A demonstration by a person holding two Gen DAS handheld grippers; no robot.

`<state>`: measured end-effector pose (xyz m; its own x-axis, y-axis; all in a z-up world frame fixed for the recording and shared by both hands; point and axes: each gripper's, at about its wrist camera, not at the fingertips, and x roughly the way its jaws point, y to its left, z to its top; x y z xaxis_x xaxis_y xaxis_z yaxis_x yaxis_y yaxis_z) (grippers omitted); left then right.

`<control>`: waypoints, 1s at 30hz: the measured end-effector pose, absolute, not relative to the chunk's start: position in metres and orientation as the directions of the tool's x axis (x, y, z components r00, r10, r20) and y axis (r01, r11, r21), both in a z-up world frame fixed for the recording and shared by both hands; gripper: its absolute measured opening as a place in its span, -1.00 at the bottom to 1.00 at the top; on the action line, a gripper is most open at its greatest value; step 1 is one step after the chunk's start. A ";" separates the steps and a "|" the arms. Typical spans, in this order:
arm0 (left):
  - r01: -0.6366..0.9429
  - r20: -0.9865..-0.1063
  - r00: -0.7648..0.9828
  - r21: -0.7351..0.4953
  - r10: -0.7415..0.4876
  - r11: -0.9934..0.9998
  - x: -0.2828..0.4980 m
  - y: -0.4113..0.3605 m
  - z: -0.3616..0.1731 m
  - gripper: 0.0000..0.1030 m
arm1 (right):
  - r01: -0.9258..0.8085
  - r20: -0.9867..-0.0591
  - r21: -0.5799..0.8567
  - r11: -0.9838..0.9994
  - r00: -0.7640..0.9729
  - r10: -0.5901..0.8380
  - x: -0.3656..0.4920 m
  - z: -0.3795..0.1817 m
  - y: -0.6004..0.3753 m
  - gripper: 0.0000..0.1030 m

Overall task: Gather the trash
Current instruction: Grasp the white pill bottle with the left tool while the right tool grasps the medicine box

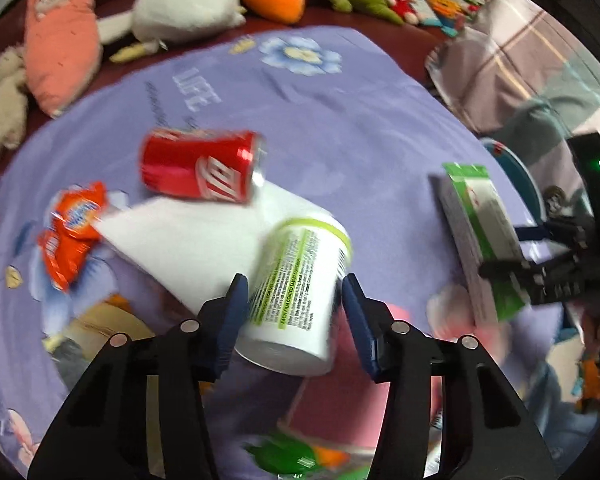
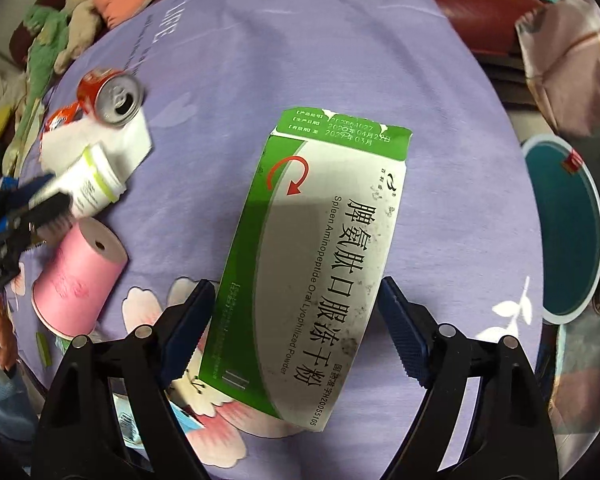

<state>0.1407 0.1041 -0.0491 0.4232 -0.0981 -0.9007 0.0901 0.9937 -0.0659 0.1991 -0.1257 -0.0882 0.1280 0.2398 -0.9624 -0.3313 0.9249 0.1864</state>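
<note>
On purple flowered bedsheet (image 1: 340, 112), trash scattered across middle. Left gripper (image 1: 294, 292) angled down over white pill bottle (image 1: 296, 296) w/ lime-green label, bottle lying tilted betw. blue pads; left pad (image 1: 232, 316) against bottle side, right pad (image 1: 360, 320) at or just off other side, can't tell if pressing thru blur. Half-wide gap, roughly bottle width. Beyond bottle: white paper sheet (image 1: 188, 240) flat on sheet, red soda can (image 1: 202, 168) on its side at paper's far edge, orange snack wrapper (image 1: 70, 232) crumpled at paper's left corner. Pink paper cup (image 2: 78, 276) on its side near left gripper in right-wrist view, base w/ small hole facing up-right. Right gripper (image 2: 296, 316) pointing steeply down, jaws wide, green-and-white medicine box (image 2: 320, 264) betw. pads w/ both pads at box's long edges; looks clamped, box's near end sticking out toward camera. Same box seen from left wrist at right side, held in black fingers. Teal round bin (image 2: 568, 232) w/ white rim at right edge of bed, just beside sheet. Along far side on dark red cover: plush toys (image 1: 188, 4), incl. white rabbit, orange carrot, pink one, green one. Plaid fabric (image 1: 508, 56) at upper right.
</note>
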 end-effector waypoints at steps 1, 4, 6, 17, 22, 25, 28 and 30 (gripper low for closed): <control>0.098 -0.906 0.416 -0.047 -0.084 0.994 0.140 0.101 -0.050 -0.02 | -0.328 -0.962 0.190 0.925 0.126 0.243 0.202 -0.089 -0.120 0.54; 0.118 -0.921 0.379 -0.052 -0.093 0.992 0.142 0.097 -0.053 -0.01 | -0.321 -0.959 0.212 0.923 0.114 0.259 0.204 -0.093 -0.115 0.54; 0.127 -0.931 0.357 -0.032 -0.076 0.991 0.147 0.096 -0.056 0.09 | -0.324 -0.957 0.224 0.919 0.103 0.270 0.206 -0.095 -0.117 0.54; 0.171 -0.966 0.258 0.043 -0.003 0.984 0.176 0.077 -0.088 0.00 | -0.319 -0.940 0.305 0.897 0.052 0.338 0.219 -0.098 -0.122 0.54; 0.086 -0.941 0.338 0.038 0.007 0.996 0.173 0.078 -0.068 0.00 | -0.306 -0.931 0.330 0.893 0.049 0.361 0.223 -0.105 -0.125 0.57; 0.019 -0.911 0.412 -0.009 -0.016 1.000 0.168 0.084 -0.044 0.00 | -0.333 -0.922 0.321 0.886 0.103 0.373 0.219 -0.102 -0.126 0.55; -0.011 -0.883 0.466 -0.071 -0.057 0.997 0.166 0.084 -0.024 0.00 | -0.330 -0.900 0.355 0.875 0.134 0.415 0.219 -0.094 -0.134 0.53; -0.008 -0.866 0.493 -0.106 -0.088 0.994 0.166 0.075 -0.014 0.00 | -0.313 -0.884 0.378 0.871 0.157 0.440 0.220 -0.087 -0.144 0.52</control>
<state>0.1660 0.0755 -0.0143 0.4927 -0.0883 -0.8657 -0.0077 0.9944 -0.1058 0.2205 -0.1443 -0.0872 0.1575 0.4398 -0.8842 -0.3132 0.8714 0.3776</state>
